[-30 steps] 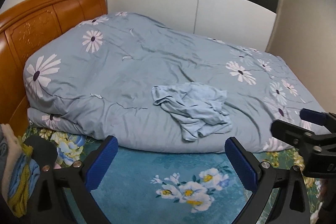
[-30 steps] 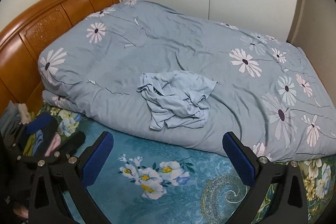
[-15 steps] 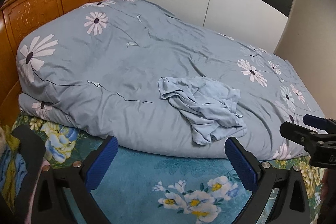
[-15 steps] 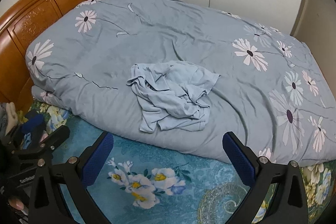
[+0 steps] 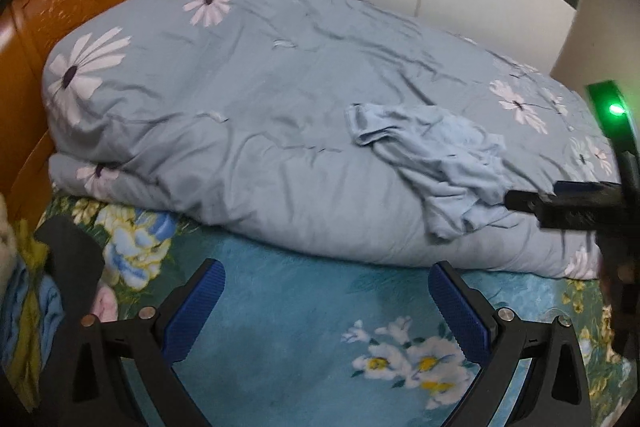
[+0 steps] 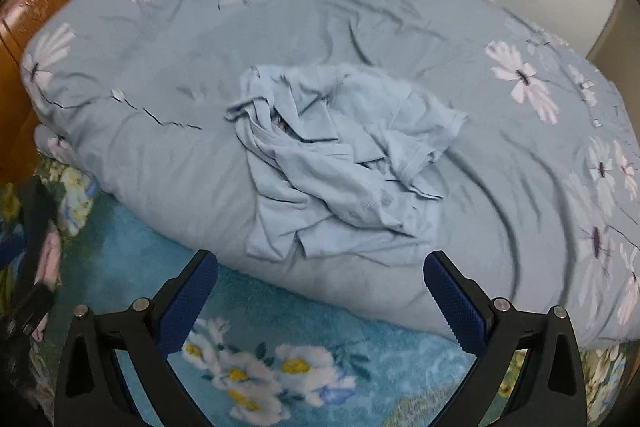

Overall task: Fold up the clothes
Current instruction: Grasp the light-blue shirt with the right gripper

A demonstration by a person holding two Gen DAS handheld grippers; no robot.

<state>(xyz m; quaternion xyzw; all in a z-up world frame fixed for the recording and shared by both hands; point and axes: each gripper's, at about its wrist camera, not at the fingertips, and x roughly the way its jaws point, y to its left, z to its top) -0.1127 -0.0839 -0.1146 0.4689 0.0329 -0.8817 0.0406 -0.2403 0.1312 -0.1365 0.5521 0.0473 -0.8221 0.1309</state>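
Garment (image 6: 340, 171): one pale blue piece, crumpled in a heap on top of the grey-blue daisy-print duvet (image 6: 500, 195), close to the duvet's near edge where it drops to the teal floral sheet (image 6: 304, 319). Still entirely unfolded; no edge or corner laid out flat, so task judged at its very start. Right gripper (image 6: 320, 299): jaws spread wide, nothing between them, hovering over the sheet with the heap straight ahead and its lower hem just past the fingertips. Left gripper (image 5: 328, 303): jaws equally wide, empty, also over the sheet. In the left wrist view the garment (image 5: 436, 163) lies ahead and off to the right, well apart from the fingertips, and the right gripper's dark body (image 5: 568, 207) shows at the right margin, close beside the heap. Key relation: right gripper is clearly the nearer and squarely aligned; left would need to travel right and forward. Heap's long axis cannot be fixed with confidence, roughly running from upper left to lower right in the left wrist view, with a bunched band or opening at the upper left end. Judgement: next move is a pinch on a free edge near the lower hem by the right gripper, then lift to shake out. Risk: thin fabric on soft bedding, so a deep pinch may catch the duvet cover too. Both views carry some motion blur; fine seams unreadable.
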